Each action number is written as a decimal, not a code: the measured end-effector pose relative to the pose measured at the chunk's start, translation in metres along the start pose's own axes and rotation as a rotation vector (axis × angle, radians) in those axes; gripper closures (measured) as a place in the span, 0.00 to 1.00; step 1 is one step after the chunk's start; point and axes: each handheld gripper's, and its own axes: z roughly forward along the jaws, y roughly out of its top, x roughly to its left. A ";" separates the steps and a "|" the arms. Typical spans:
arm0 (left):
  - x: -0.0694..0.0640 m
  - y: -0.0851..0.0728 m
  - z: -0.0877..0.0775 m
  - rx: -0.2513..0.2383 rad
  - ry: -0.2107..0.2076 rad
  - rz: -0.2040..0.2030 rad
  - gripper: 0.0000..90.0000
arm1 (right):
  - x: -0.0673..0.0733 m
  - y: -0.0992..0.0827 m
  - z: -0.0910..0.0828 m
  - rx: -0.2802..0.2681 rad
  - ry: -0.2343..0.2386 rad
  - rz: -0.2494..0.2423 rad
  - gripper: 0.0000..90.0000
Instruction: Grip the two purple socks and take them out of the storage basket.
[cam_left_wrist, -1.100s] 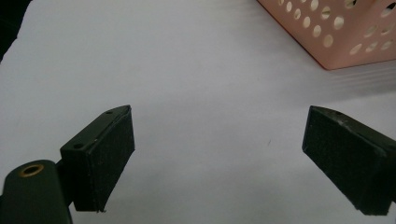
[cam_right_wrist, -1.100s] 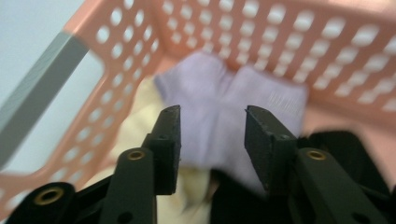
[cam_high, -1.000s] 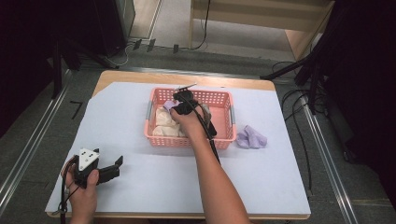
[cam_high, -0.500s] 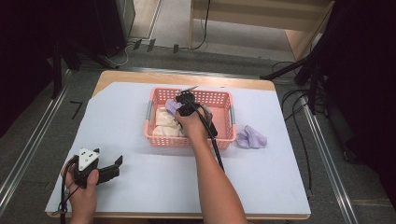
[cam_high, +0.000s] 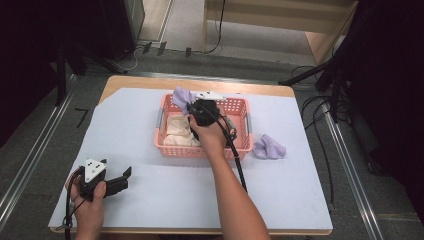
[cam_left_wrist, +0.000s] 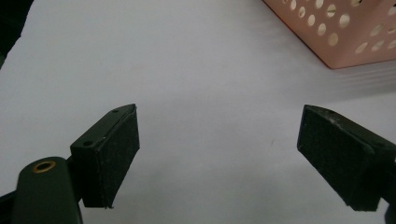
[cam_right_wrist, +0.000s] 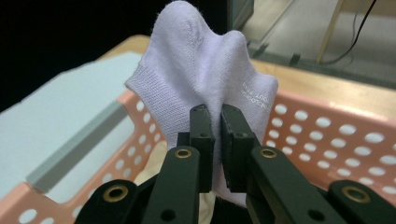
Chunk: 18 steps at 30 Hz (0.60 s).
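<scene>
A pink perforated basket (cam_high: 241, 105) stands in the middle of the white-covered table. My right gripper (cam_high: 191, 106) hangs over the basket's back left part. Its jaws have just been closing and are now shut on a lilac sock (cam_high: 180, 96). In the right gripper view the sock (cam_right_wrist: 201, 70) stands up above the pinching jaws of the right gripper (cam_right_wrist: 218, 116), with the basket wall (cam_right_wrist: 327, 121) behind it. Cream cloth (cam_high: 175, 131) lies in the basket. My left gripper (cam_high: 122, 180) rests at the table's front left, open and holding nothing (cam_left_wrist: 219, 126).
A second lilac sock (cam_high: 269, 148) lies on the table just right of the basket. A corner of the basket (cam_left_wrist: 345, 42) is at the upper right of the left gripper view. Cables run across the floor beyond the table.
The right gripper has closed on the lilac sock and lifted it up and toward the basket's back left rim. The left gripper has not moved.
</scene>
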 end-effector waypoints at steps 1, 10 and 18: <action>0.000 0.000 0.000 0.003 -0.001 0.001 0.15 | 0.000 0.000 -0.003 -0.019 0.002 0.000 0.94; 0.000 0.000 0.000 0.009 -0.001 0.006 0.15 | -0.004 -0.003 -0.027 -0.155 -0.066 -0.037 0.94; 0.000 0.000 0.000 0.003 0.003 0.008 0.15 | -0.024 -0.008 -0.051 -0.198 -0.110 -0.022 0.94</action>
